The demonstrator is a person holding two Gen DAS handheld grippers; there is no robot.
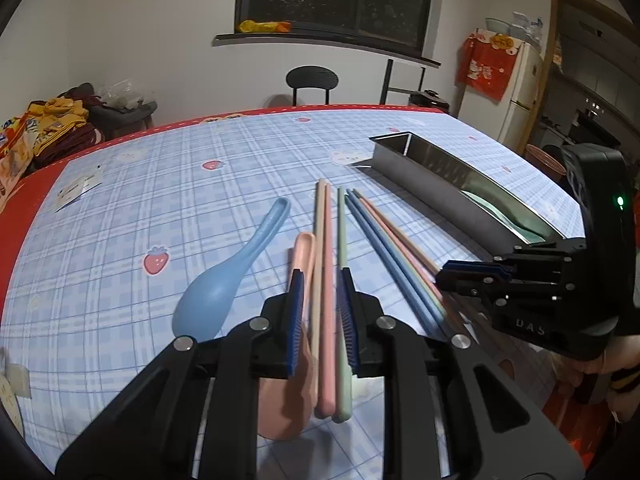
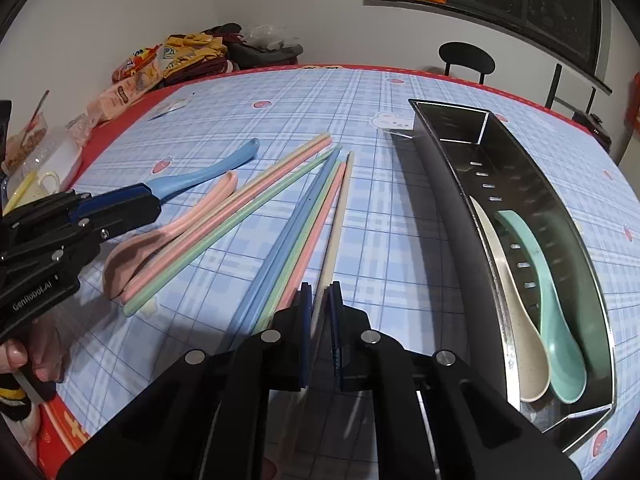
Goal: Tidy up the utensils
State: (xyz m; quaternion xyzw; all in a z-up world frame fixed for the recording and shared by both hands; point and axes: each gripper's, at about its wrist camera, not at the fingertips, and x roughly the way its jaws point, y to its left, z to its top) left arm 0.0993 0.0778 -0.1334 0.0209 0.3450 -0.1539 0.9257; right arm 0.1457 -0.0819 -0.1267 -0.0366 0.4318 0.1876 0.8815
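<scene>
- Spreading across the room's table, a blue plaid tablecloth with strawberry prints [image 1: 132,184] is carrying the loose utensils, with a red border running along its far edge and a dark window behind.
- At the table's 2 o'clock, the long stainless-steel utensil tray with slotted floor [image 2: 452,168] is already holding a cream plastic spoon [image 2: 516,328] and a teal plastic spoon [image 2: 548,300].
- Narrowed to a slim gap, the left gripper [image 1: 320,292] is straddling a beige, a pink and a pale green plastic chopstick [image 1: 326,264], with the pink plastic spoon [image 1: 302,252] just at its left finger; whether the pads are really pressing I cannot tell.
- Nearly shut, the right gripper [image 2: 320,300] is pinching a single cream plastic chopstick [image 2: 338,216].
- Risk, as I am judging it: the left bundle is looking loose, so sticks may be fanning out or sliding free on lifting, and the pink spoon may be getting dragged along.
- The cream stick is being held near its end, so it could be pivoting and sweeping the blue, green and pink plastic chopsticks [image 2: 296,216] touching it at 10 o'clock.
- The two grippers are working near each other, so crossing paths is another hazard.
- The light blue plastic spoon [image 1: 224,280] is lying clear at 9 o'clock; bare cloth between sticks and tray is giving room, though the tray's near wall needs clearing.
</scene>
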